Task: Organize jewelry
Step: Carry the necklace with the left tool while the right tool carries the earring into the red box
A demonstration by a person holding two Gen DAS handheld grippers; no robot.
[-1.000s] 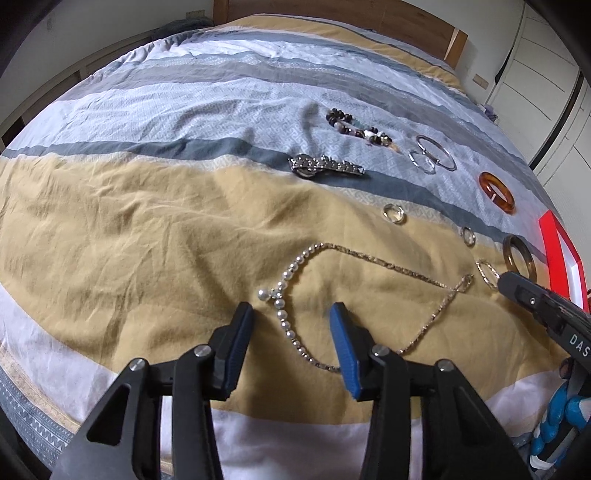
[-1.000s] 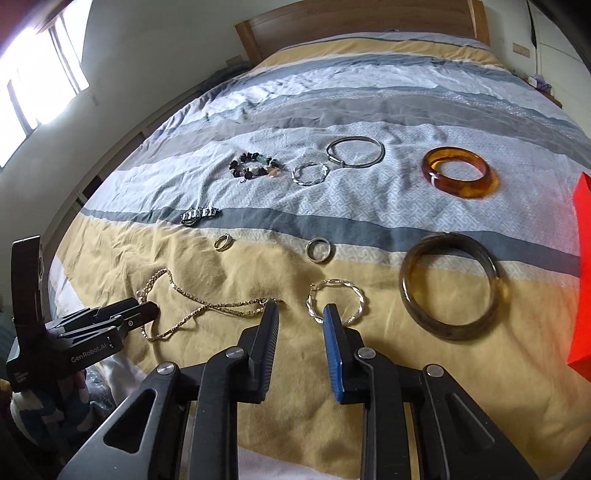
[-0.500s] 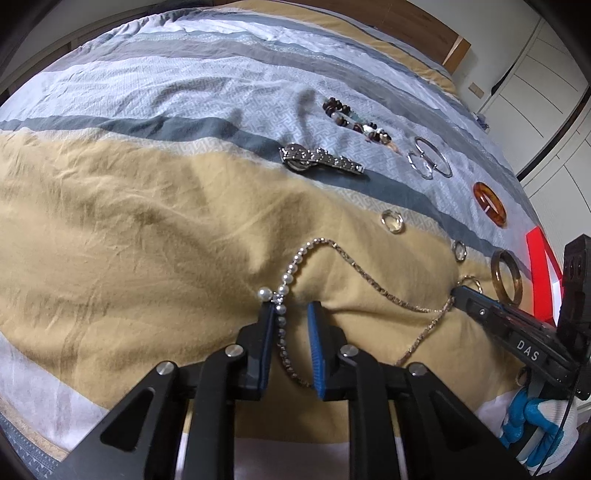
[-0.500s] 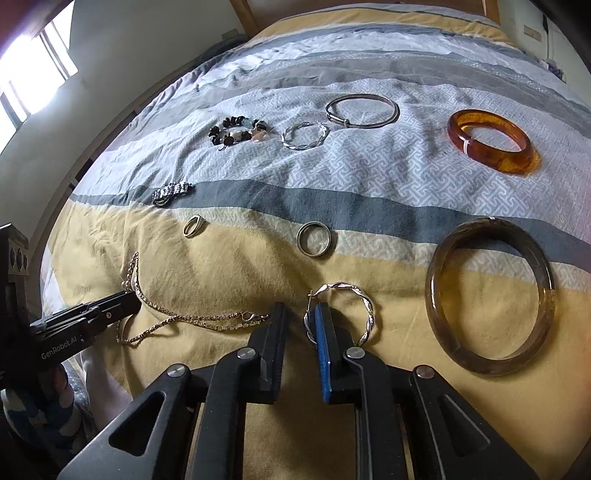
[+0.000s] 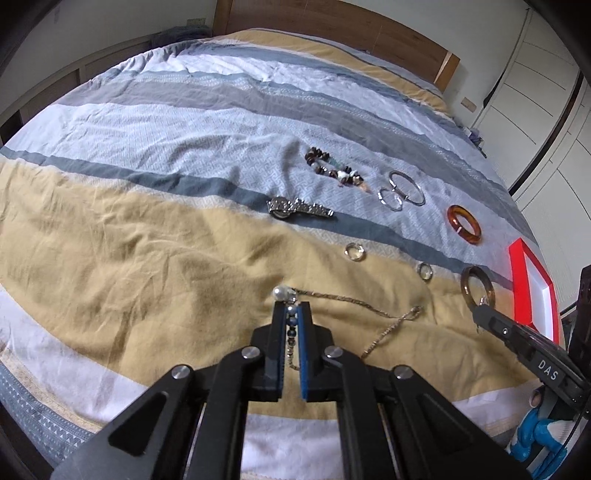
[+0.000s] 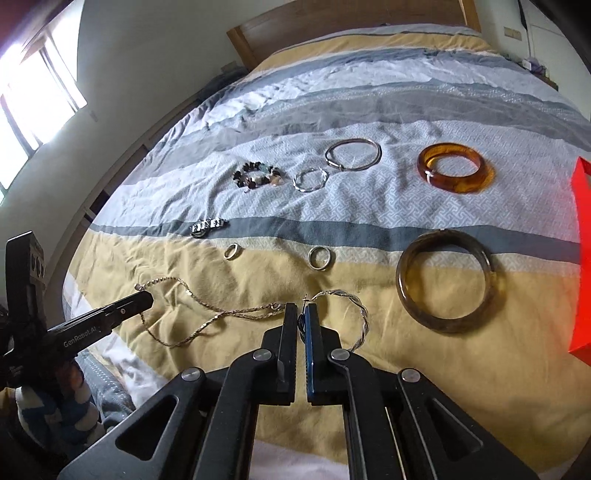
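My left gripper point(image 5: 291, 308) is shut on the pearl end of the pearl-and-chain necklace point(image 5: 354, 300), lifted slightly off the bed; the chain point(image 6: 207, 317) trails toward the right gripper. My right gripper point(image 6: 302, 310) is shut on the left side of the twisted silver hoop point(image 6: 360, 310). Other jewelry lies on the striped bedspread point(image 5: 129, 258): a watch point(image 5: 299, 208), a bead bracelet point(image 6: 258, 176), two rings point(image 6: 320, 257) point(image 6: 232, 251), a dark bangle point(image 6: 445, 282), an amber bangle point(image 6: 456, 168), and silver bangles point(image 6: 352, 153).
A red box point(image 5: 532, 284) with a white inside sits at the bed's right edge, and shows in the right wrist view point(image 6: 581, 258). A wooden headboard point(image 5: 332, 22) stands at the far end. White wardrobes point(image 5: 535, 92) are at right.
Both grippers have closed: the left on the necklace's pearl strand, the right on the twisted hoop. Both have tilted up, and the pearl strand is raised and gathered.
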